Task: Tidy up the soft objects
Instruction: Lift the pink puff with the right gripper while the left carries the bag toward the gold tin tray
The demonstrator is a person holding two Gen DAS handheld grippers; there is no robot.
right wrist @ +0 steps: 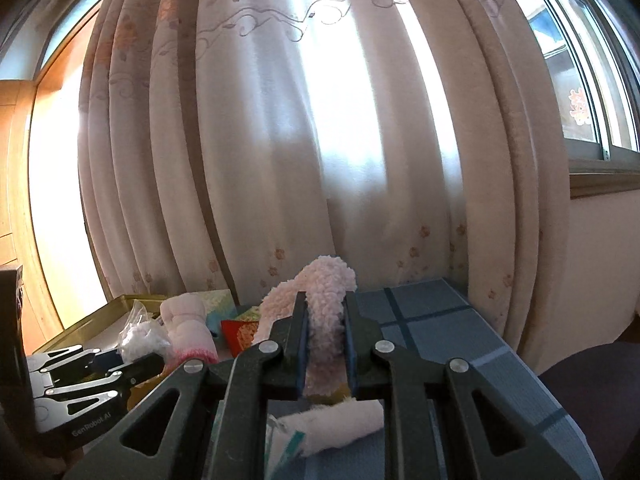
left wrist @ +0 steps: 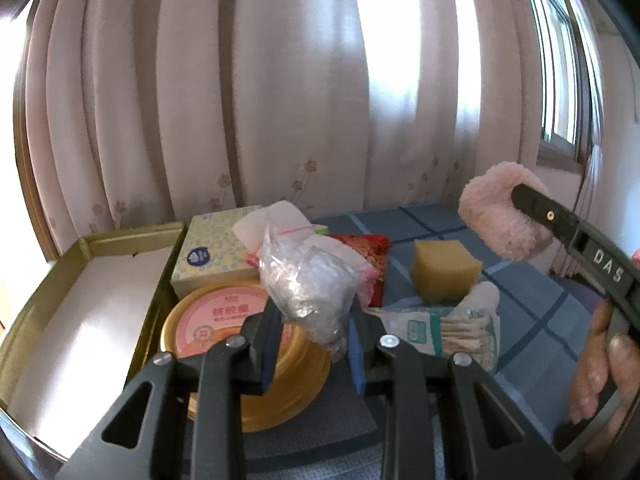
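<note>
My left gripper [left wrist: 312, 332] is shut on a crumpled clear plastic bag [left wrist: 308, 284] and holds it above a round gold tin with a pink lid [left wrist: 212, 320]. In the right wrist view the same gripper [right wrist: 128, 364] and its bag [right wrist: 140, 336] show at the lower left. My right gripper [right wrist: 326, 344] is shut on a fluffy pink cloth [right wrist: 324, 292], lifted off the surface. From the left wrist view that cloth [left wrist: 500, 216] hangs at the right, in the right gripper [left wrist: 524, 204]. A yellow sponge [left wrist: 444, 276] and a pink rolled cloth [right wrist: 188, 328] lie on the blue checked surface [right wrist: 440, 324].
An open gold box [left wrist: 120, 240] stands at the left, with a tissue box [left wrist: 212, 248] beside it. A red patterned pouch [left wrist: 372, 248] and a pack of cotton swabs [left wrist: 440, 332] lie near the sponge. A white fluffy piece [right wrist: 344, 420] lies under my right gripper. Curtains hang close behind.
</note>
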